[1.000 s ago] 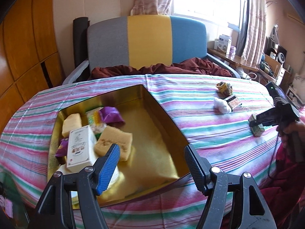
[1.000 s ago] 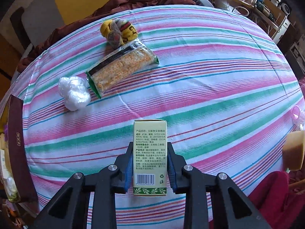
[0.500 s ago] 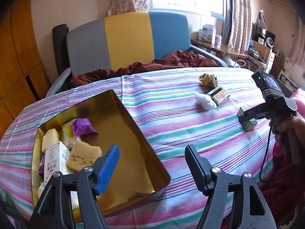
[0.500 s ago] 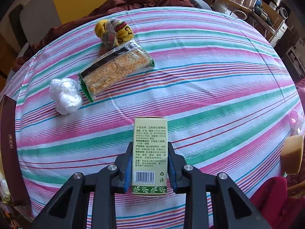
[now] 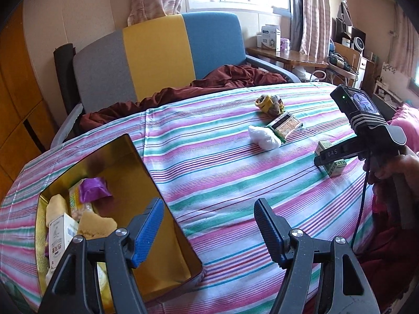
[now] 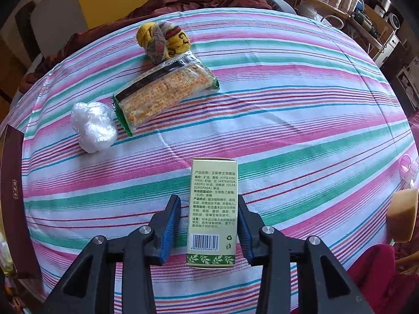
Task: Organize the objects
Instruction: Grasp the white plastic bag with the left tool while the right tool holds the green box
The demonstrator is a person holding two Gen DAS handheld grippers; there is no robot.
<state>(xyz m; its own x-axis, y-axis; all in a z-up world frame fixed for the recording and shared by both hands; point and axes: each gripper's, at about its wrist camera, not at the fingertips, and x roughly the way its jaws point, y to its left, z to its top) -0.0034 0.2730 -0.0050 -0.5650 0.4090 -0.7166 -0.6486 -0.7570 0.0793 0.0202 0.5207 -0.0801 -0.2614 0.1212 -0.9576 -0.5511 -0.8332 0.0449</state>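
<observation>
A small green carton (image 6: 212,209) lies on the striped tablecloth between the fingers of my right gripper (image 6: 209,222). The jaws stand open, with a gap on the left side of the carton. In the left wrist view the carton (image 5: 332,162) sits under the right gripper (image 5: 340,154). A corn snack pack (image 6: 165,91), a white plastic ball (image 6: 94,125) and a yellow knitted bundle (image 6: 162,39) lie beyond it. My left gripper (image 5: 209,230) is open and empty above the gold box's (image 5: 157,183) right edge.
The gold box holds a white carton (image 5: 59,238), yellow sponges (image 5: 95,226) and a purple packet (image 5: 94,188). A sofa with a maroon blanket (image 5: 183,83) stands behind the table. A sponge (image 6: 402,214) shows at the right edge of the right wrist view.
My right gripper's jaws have opened off the green carton, which now lies on the cloth. My left gripper has swung right, away from over the box.
</observation>
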